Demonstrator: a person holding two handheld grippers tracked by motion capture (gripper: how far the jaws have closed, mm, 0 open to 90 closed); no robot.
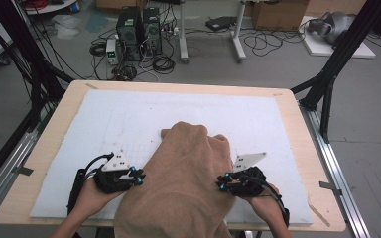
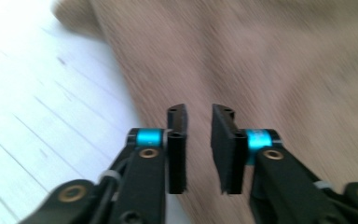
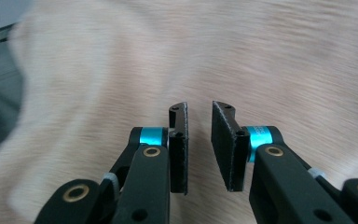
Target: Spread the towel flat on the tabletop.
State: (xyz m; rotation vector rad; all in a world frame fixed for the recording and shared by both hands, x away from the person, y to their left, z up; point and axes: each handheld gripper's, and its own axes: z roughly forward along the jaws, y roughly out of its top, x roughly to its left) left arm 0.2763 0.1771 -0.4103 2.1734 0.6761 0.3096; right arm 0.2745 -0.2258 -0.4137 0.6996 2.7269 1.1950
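The left gripper sits at the left edge of the brown cloth, its jaws a little apart with nothing pinched between them. The cloth lies bunched on the white mat, draping over the near edge of the table. At its right edge the right gripper is likewise released, jaws slightly parted.

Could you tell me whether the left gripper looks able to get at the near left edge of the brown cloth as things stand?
Probably yes. The left gripper sits right beside the brown cloth on the white mat, its fingers slightly apart with nothing between them, and the cloth lies just ahead with nothing in the way.
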